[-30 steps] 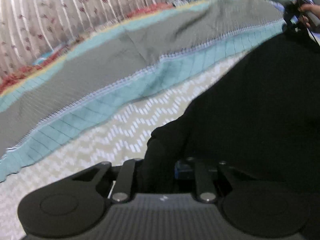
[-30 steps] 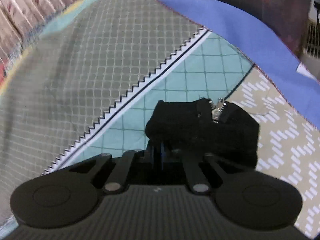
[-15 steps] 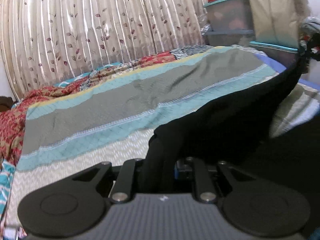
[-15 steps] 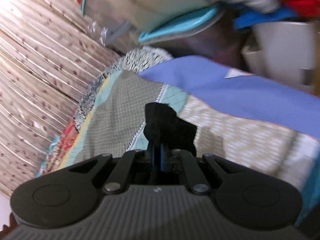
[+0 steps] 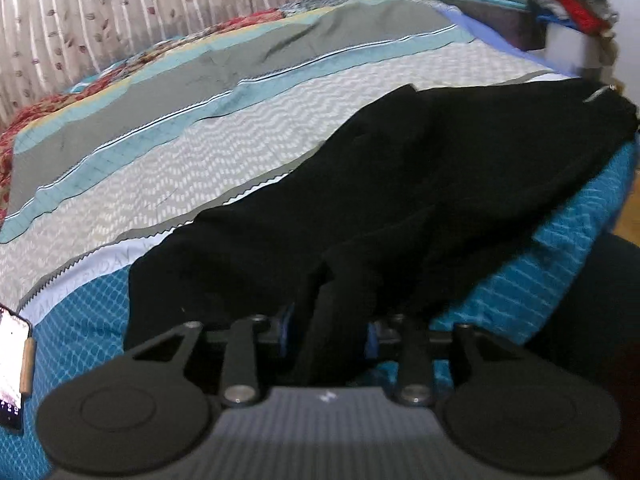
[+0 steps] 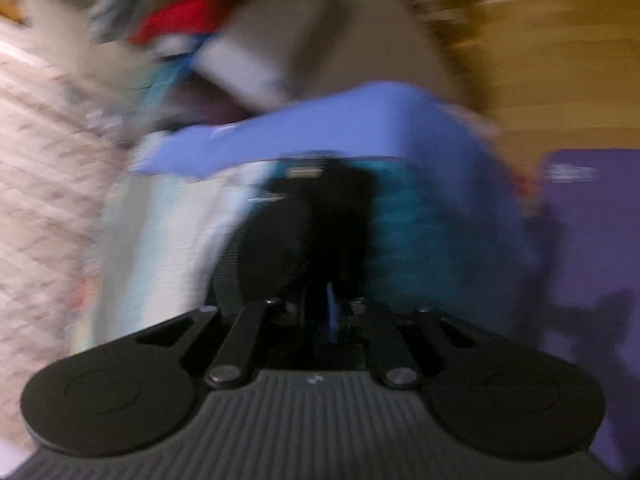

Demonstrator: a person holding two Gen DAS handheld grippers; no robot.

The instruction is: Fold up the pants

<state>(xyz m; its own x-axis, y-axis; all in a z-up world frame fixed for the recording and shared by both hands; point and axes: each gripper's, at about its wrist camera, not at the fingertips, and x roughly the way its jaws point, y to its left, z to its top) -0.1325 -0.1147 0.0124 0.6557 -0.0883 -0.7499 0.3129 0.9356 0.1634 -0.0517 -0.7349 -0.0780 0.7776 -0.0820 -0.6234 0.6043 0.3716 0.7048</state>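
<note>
Both tongs, left tongs (image 5: pixel 328 332) and right tongs (image 6: pixel 326 308), are opening with black fabric pants (image 5: pixel 420 184) between them on the bed, so smoothing likely follows.

Black pants (image 5: pixel 420 184) — rumpled; spread across bed edge

I see a bed (image 5: pixel 120 216) covered by a striped quilt in grey, teal and cream zigzag bands. Black pants (image 5: pixel 420 184) lie spread across its near right side. A phone (image 5: pixel 12 368) rests at its left edge.
</note>
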